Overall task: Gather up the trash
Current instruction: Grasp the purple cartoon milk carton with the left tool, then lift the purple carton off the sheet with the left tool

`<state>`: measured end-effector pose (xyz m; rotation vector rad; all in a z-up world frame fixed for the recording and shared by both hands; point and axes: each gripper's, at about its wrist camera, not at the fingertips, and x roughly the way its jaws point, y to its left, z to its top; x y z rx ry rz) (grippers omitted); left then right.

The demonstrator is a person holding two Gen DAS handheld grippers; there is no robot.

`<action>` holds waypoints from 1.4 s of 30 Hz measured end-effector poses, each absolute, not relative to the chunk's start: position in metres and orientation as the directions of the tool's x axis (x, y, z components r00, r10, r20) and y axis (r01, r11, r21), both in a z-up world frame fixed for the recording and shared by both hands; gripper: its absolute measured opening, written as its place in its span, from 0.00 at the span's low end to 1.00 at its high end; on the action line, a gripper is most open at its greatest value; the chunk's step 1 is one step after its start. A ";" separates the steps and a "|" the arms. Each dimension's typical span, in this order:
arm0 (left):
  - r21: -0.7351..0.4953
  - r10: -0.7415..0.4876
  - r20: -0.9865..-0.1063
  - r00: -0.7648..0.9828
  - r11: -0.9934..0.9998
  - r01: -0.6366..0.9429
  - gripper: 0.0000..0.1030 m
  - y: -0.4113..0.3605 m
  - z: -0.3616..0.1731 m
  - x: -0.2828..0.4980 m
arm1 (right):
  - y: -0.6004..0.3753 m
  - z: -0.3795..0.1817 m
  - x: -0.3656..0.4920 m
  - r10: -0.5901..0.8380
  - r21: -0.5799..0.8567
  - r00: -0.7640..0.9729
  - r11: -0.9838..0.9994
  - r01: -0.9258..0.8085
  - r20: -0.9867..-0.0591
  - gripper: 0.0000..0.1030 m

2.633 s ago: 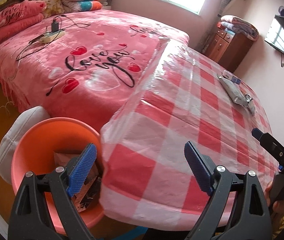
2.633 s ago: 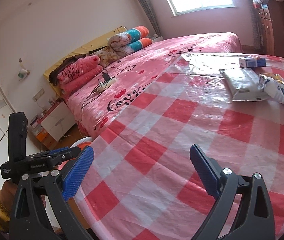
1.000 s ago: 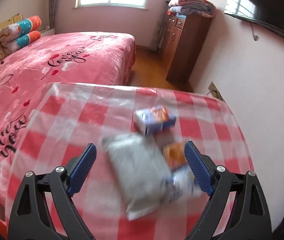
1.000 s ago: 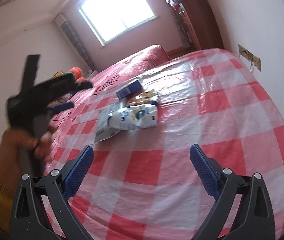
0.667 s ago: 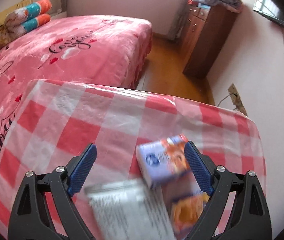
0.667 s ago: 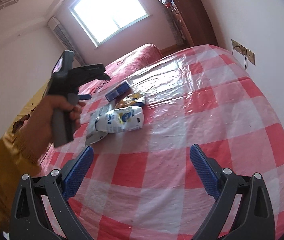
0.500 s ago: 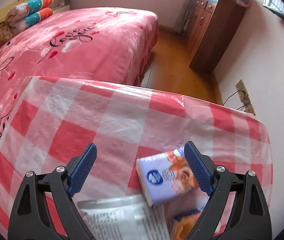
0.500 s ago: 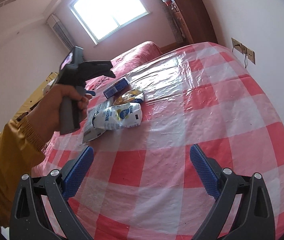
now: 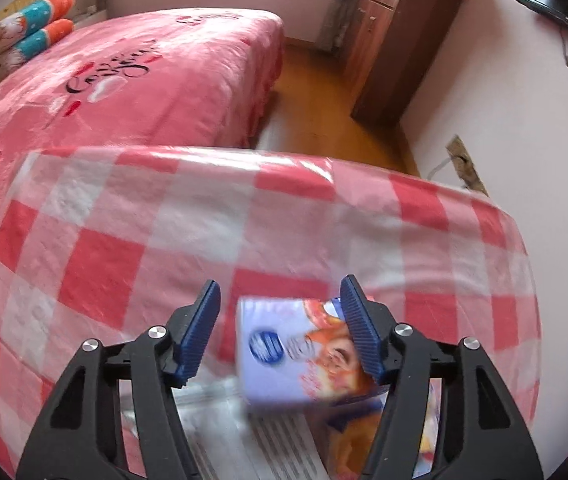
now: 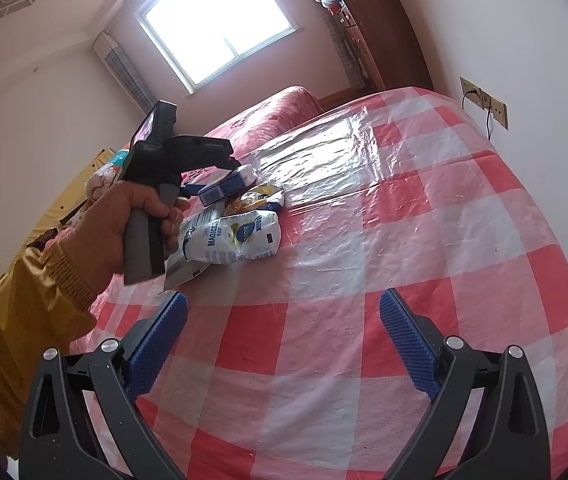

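A small blue and orange box (image 9: 296, 360) lies on the red checked table (image 9: 123, 240), on top of a silver bag (image 9: 219, 440) and an orange wrapper (image 9: 352, 432). My left gripper (image 9: 279, 304) points down over the box and its jaws are closing. The right pad (image 9: 358, 332) meets the box; a gap shows at the left pad (image 9: 199, 328). In the right wrist view the box (image 10: 227, 186) sits beside a white bag (image 10: 231, 236) and a yellow wrapper (image 10: 259, 196). My right gripper (image 10: 284, 320) hangs open and empty over the near cloth.
A pink bed (image 9: 131, 80) runs along the table's far side. A wooden cabinet (image 9: 396, 40) stands by the wall, with a wall socket (image 10: 484, 104) past the table's right edge. A hand (image 10: 131, 216) in a yellow sleeve holds the left gripper.
The left gripper has moved forward and down past the silver bag to the box, and its jaws have narrowed around the box. The right gripper has stayed put.
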<state>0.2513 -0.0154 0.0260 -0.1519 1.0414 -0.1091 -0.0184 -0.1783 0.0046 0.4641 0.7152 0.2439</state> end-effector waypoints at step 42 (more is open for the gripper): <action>-0.014 -0.336 -0.827 0.450 0.814 0.581 0.81 -0.045 0.029 0.040 | -0.187 -0.003 -0.027 0.401 0.506 0.697 0.860 -0.064 -0.595 0.93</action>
